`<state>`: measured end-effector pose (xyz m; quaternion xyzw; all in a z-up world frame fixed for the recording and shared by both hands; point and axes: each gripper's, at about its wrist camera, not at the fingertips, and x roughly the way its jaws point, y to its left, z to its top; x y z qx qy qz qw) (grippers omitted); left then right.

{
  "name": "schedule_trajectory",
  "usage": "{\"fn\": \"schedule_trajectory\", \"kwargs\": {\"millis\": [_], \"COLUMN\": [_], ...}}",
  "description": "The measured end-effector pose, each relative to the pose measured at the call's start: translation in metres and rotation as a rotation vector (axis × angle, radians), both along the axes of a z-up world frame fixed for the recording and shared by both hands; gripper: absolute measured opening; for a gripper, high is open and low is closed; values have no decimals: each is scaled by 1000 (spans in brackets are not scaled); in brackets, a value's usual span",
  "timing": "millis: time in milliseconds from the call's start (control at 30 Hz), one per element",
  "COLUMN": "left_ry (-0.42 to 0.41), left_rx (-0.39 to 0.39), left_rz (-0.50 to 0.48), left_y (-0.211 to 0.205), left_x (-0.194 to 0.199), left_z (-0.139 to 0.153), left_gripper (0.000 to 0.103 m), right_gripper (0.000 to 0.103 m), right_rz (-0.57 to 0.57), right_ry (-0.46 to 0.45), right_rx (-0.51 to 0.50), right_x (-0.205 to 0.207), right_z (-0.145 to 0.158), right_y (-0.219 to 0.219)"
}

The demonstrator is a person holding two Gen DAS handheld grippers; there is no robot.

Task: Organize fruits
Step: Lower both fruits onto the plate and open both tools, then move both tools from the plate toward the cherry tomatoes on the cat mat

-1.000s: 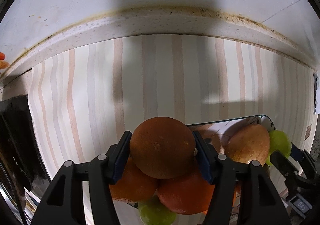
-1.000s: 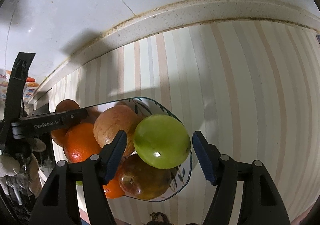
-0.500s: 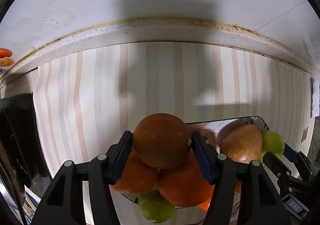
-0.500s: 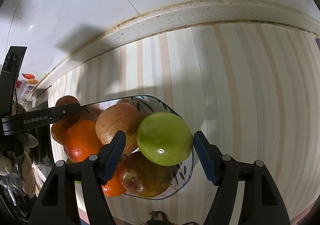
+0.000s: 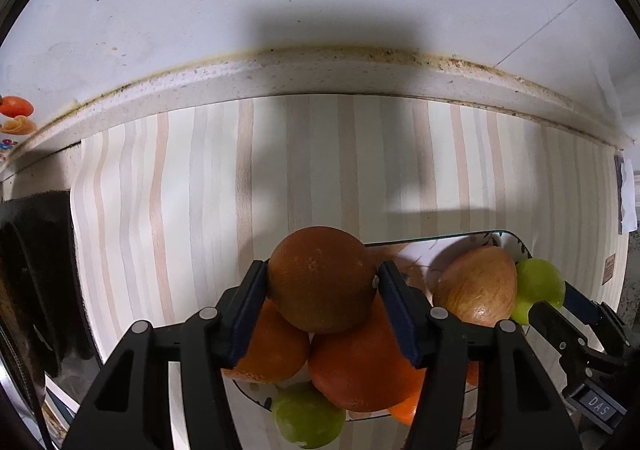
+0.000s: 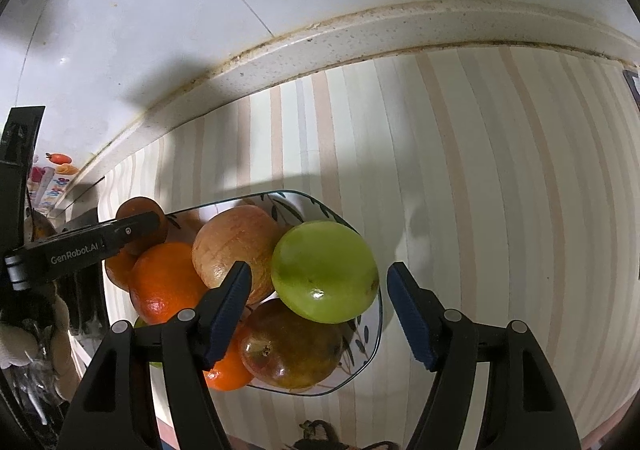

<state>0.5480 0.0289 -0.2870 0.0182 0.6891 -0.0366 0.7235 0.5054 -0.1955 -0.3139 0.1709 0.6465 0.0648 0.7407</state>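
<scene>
**Over the plate: one orange gripped, green apple straddled**

Between the pads of the left gripper a dark orange is clamped, the jaws having just been closing on it; it is held above two brighter oranges piled on the glass plate. Beside it, the right gripper is spread around a green apple atop the pile, with a gap visible at the right pad, so nothing is held there. A russet apple and a mango lie against it. Around the plate, the striped counter is bare. The step in hand is judged to be lifting fruit off the pile. Next, the orange must be carried clear and set where it cannot roll.
</scene>
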Motion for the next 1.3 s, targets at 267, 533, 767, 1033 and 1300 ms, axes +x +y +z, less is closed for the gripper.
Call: {"fn": "schedule_trajectory", "kwargs": {"millis": [267,533,767,1033,1300], "left_ry": [15,46,26,-67,-192], "left_rx": [-6,-3,9,-43,-21], "left_rz": [8,33,44,55,88], "left_y": [3,11,12,12,23], "left_x": [-13,-8,-12,-31,-103], "left_z": [-7,-4,18,73,104], "left_gripper": [54,54,54,74,85], "right_gripper": [73,73,73,90,96], "right_rz": [-6,-9,-11,31,84], "right_ry": [-16,-18,-11,-43,-129], "right_rx": [5,13,18,-32,-159], "right_x": [0,0,-2,-15,-64], "right_z": [7,10,9,33,84], "right_y": [-3,-4,-4,7,26]}}
